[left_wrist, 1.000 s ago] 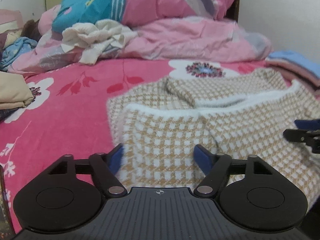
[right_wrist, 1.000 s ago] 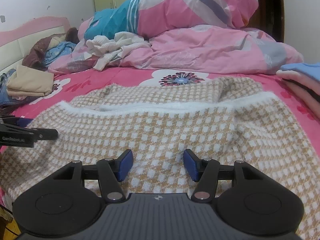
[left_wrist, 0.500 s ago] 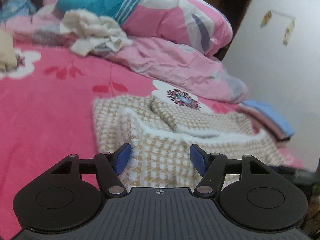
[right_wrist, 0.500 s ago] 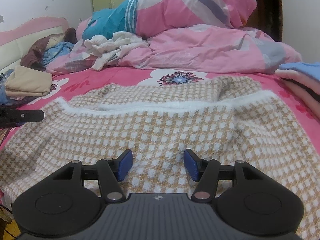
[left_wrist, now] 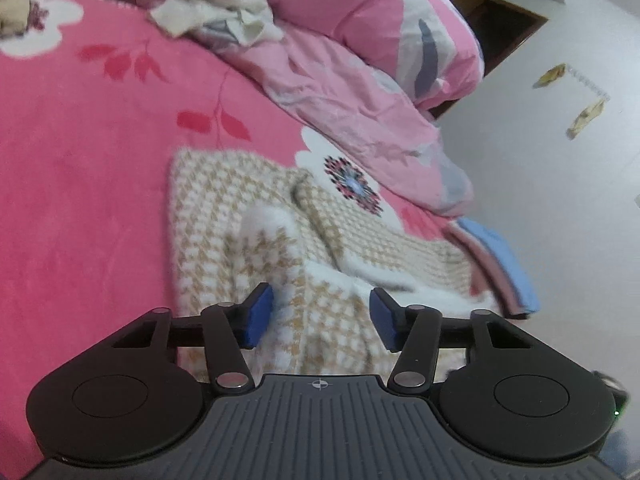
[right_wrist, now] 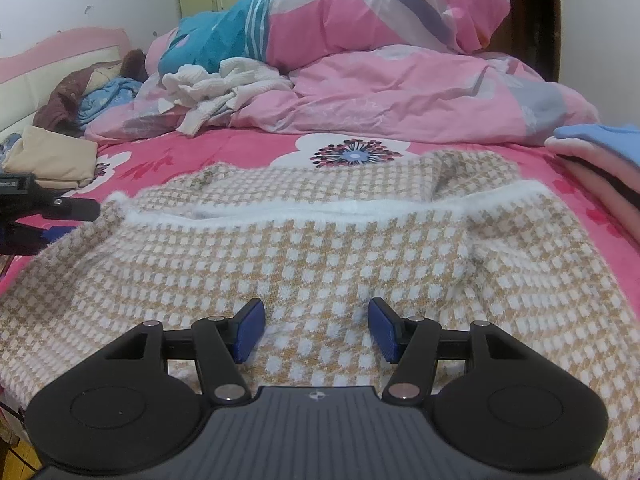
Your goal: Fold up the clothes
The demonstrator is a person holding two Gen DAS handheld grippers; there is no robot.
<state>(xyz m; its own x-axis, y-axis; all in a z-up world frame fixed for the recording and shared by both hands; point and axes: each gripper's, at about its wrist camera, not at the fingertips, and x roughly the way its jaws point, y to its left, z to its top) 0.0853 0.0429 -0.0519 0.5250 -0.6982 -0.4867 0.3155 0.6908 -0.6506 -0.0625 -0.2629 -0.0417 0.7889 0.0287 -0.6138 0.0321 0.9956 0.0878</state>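
The left tongs [left_wrist: 321,322] have their jaws closing around a raised, white-edged fold of the checked knit garment [right_wrist: 320,248]; cloth sits between the blue pads [left_wrist: 258,316], though I cannot tell that they press on it yet. The right tongs [right_wrist: 316,330] stand open low over the garment's near part, with knit between the pads but no pinch visible.

The garment lies spread on the pink bed [left_wrist: 80,184], just on the near side of the dark-centred flower print [right_wrist: 354,154], its white trim [right_wrist: 320,212] running across it.

The step looks like taking the left edge to fold it inward. To do it well, I would let the left tongs close fully on the trimmed edge, catching both layers if that is wanted, before lifting. The knit looks soft and stretchy, so a gentle carry toward the flower-print side should keep it from dragging.

No brand or label can be read; the print on the left tongs seen from the right wrist is too blurred.
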